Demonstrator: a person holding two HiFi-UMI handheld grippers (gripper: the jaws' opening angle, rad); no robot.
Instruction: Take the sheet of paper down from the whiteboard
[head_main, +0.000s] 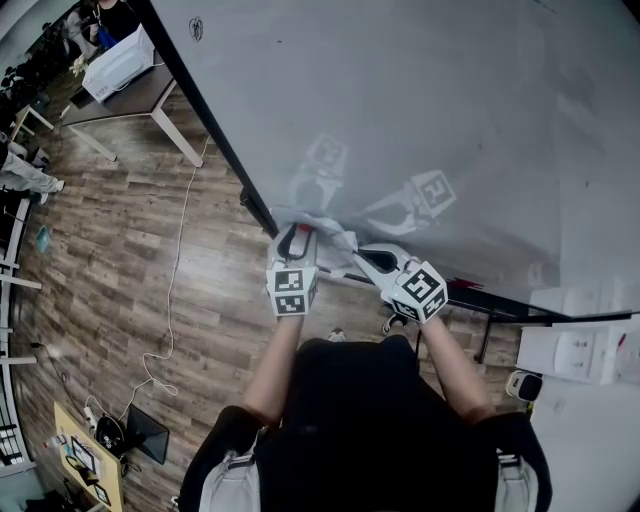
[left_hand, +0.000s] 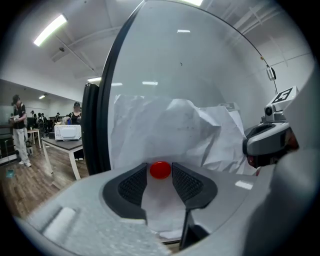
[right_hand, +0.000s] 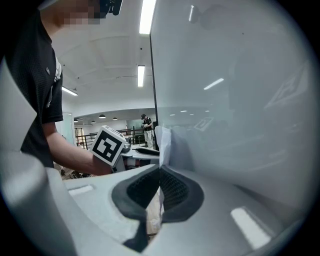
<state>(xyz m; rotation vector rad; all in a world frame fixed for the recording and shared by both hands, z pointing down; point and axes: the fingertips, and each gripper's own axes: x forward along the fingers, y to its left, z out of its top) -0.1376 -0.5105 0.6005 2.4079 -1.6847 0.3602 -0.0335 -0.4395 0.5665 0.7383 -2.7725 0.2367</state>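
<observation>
The white sheet of paper (left_hand: 170, 130) hangs crumpled against the whiteboard (left_hand: 200, 65) near its lower corner. A round red magnet (left_hand: 160, 170) sits on the sheet, right between the tips of my left gripper (left_hand: 160, 172), whose jaws stand apart around it without pressing. My right gripper (right_hand: 160, 172) is shut on the paper's (right_hand: 164, 145) thin edge, close beside the whiteboard (right_hand: 240, 100). In the head view the left gripper (head_main: 297, 240) and right gripper (head_main: 365, 258) are side by side at the bunched paper (head_main: 318, 222).
The board's black frame (head_main: 215, 125) runs diagonally down to the wood floor. A table with a white box (head_main: 120, 60) stands at far left, and a cable (head_main: 175, 290) trails over the floor. White equipment (head_main: 580, 350) stands at right. People (left_hand: 19, 130) stand in the background.
</observation>
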